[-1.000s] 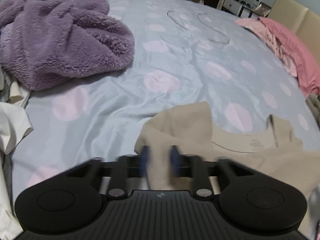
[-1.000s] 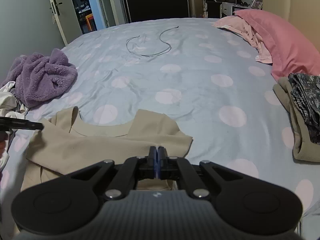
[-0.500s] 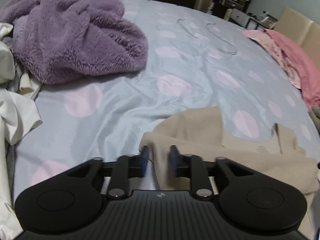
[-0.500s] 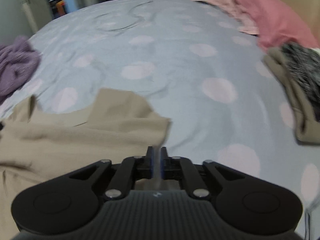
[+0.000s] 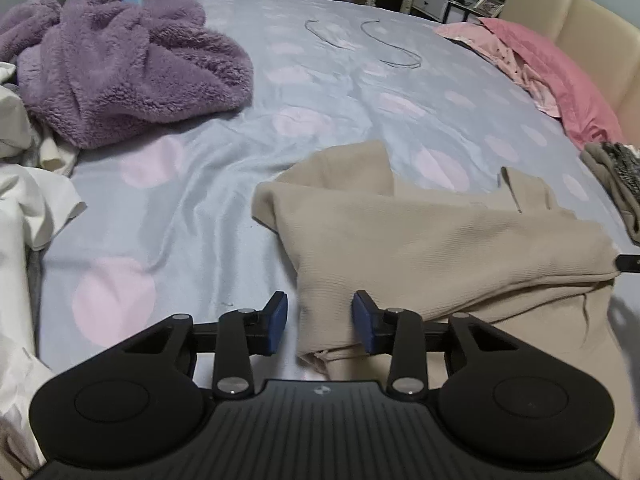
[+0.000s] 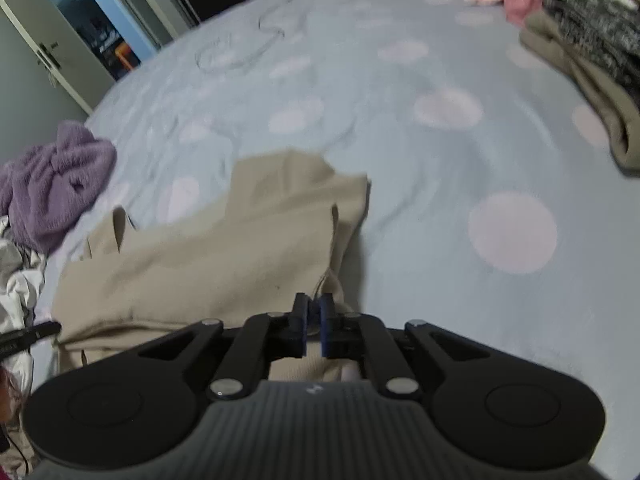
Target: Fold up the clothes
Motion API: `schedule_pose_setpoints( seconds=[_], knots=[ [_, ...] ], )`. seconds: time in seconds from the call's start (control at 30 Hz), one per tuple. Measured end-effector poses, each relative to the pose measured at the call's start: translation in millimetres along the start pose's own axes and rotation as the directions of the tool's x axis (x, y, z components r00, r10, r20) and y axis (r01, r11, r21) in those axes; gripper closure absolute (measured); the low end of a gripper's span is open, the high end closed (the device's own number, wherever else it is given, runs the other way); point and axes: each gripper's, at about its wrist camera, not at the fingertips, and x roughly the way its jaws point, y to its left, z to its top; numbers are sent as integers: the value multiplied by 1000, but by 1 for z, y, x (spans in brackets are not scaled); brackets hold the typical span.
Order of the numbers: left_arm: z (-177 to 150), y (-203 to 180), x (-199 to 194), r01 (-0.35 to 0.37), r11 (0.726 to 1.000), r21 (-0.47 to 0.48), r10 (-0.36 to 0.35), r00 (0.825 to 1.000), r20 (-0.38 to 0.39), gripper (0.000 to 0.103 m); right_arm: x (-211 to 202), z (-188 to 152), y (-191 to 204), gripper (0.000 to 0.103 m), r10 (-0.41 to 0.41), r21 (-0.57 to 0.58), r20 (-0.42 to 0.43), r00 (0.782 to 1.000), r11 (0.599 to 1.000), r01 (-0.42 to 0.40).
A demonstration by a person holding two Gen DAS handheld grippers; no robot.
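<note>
A beige top (image 5: pixel 420 240) lies on the bed (image 5: pixel 340 92), near its front edge, folded over on itself with one sleeve pointing up toward the far side.

The left gripper (image 5: pixel 320 322) has just been opening; its blue pads (image 5: pixel 277 320) stand apart with a corner of the beige cloth lying loosely between them, the left pad clear of it (the right one is just beside the fabric, though real pressure does not show).

The right gripper (image 6: pixel 314 322) has just been closing, and its pads are nearly together on a thin fold at the right-hand edge of the top; the picture is blurred, but cloth does pass between them.

A fluffy purple blanket (image 5: pixel 120 72) sits bunched at the left of the bed, with white laundry (image 5: pixel 24 200) beside it. Pink pillows (image 5: pixel 560 80) lie at the right by the headboard, and a thin cable (image 5: pixel 384 44) curls on the spotted sheet farther back. A grey-brown pile of clothes (image 6: pixel 588 56) rests to the right.
</note>
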Motion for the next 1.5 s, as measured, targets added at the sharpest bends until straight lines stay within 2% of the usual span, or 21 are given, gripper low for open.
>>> schedule_pose_setpoints(
  seconds=[0.03,0.1,0.13,0.23,0.3,0.47,0.53,0.57,0.6,0.67,0.87,1.03,1.13,1.27,1.4,1.5],
  knots=[
    [-1,-1,3,-9,1000,-1,9,1000,-23,79,0,1,1,98,-36,-15,-7,999,999,36],
    [-4,-2,11,-14,1000,4,15,998,-69,87,4,0,-2,98,-46,-21,-19,999,999,46],
    [-6,-2,12,-18,1000,3,18,997,-70,87,6,-1,-3,98,-52,-17,-17,999,999,52],
    [-9,0,10,-31,1000,-8,30,997,-74,87,11,-6,-2,103,-145,-81,1,989,986,145],
    [-9,4,4,-36,999,-31,33,997,-75,83,14,-10,-1,103,-207,-124,16,978,970,208],
    [-18,8,-20,-37,998,-55,31,995,-95,79,-11,-21,-14,98,-90,-78,-41,995,993,87],
    [-26,7,-30,-13,998,-62,7,995,-103,71,-20,-31,-11,95,-59,-98,-82,995,994,51],
    [-31,5,-33,-1,998,-67,-7,994,-112,67,-25,-36,-10,87,-44,-108,-103,994,994,33],
    [-36,3,-38,13,998,-67,-22,992,-124,60,-28,-42,-8,70,-32,-113,-124,992,993,18],
    [-49,-3,-46,39,998,-49,-46,987,-153,59,-33,-56,-3,63,-11,-128,-178,984,992,-12],
    [-99,-12,-71,62,998,4,-59,969,-238,58,-50,-106,10,63,-40,-199,-291,956,980,-19],
    [-142,-9,-85,48,999,-3,-46,938,-343,58,-53,-145,13,63,-88,-257,-365,927,966,-9],
    [-162,-13,-92,26,1000,7,-21,924,-382,58,-56,-157,15,60,-119,-310,-364,924,951,0],
    [-177,-21,-100,30,999,41,-10,912,-410,58,-63,-172,13,58,-128,-320,-404,906,947,-9],
    [-191,-29,-103,50,997,58,-17,888,-460,59,-71,-188,8,58,-132,-308,-452,882,951,-16],
    [-197,-35,-106,56,994,92,-5,878,-479,68,-77,-201,7,58,-142,-323,-479,866,946,-24]
  ],
)
